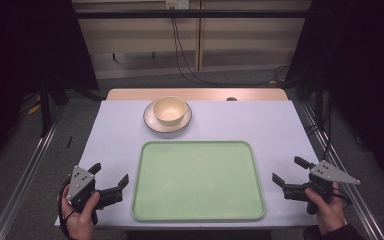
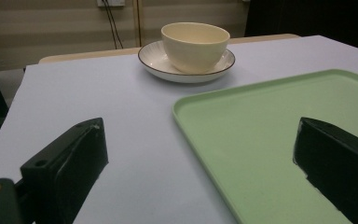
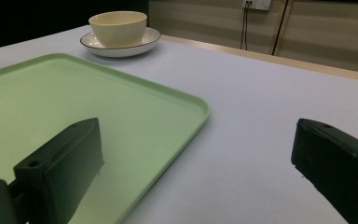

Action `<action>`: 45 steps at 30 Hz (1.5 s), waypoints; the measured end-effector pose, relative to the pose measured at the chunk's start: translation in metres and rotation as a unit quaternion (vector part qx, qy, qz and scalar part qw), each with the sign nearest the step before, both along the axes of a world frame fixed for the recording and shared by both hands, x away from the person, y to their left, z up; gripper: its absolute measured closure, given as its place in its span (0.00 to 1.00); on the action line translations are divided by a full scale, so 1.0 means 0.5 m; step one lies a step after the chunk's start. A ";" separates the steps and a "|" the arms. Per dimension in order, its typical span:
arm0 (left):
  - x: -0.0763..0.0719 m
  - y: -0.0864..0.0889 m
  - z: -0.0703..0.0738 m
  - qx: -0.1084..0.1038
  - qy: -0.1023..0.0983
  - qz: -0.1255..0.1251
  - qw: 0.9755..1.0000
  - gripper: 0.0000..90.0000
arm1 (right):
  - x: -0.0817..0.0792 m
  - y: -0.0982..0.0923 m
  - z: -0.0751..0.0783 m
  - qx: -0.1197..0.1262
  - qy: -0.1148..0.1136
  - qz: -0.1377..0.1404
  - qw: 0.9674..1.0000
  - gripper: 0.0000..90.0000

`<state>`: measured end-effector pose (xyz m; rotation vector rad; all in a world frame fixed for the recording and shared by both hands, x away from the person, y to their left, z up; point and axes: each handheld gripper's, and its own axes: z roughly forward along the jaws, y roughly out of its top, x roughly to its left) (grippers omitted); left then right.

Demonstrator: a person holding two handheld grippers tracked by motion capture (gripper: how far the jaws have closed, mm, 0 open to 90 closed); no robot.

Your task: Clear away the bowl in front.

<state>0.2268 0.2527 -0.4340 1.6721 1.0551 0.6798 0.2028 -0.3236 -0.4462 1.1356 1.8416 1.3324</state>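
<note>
A cream bowl stands upright in a white saucer with a dark rim, at the far middle of the table. In front of them lies an empty pale green tray. My left gripper rests at the tray's near left corner, open, nothing between its jaws. My right gripper sits off the tray's right edge, also open and empty. The left gripper view has the bowl, the saucer and the tray ahead. The right gripper view shows the bowl and the tray too.
The white tabletop has bare room around the tray and beside the saucer. A wooden strip runs along its far edge. Metal rails flank the table on the floor, and cables trail behind it.
</note>
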 end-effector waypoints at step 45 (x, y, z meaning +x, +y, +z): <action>0.078 -0.017 0.011 0.023 0.012 -0.038 0.999 0.04 | 0.003 0.008 -0.009 -0.006 0.005 0.022 1.000 0.01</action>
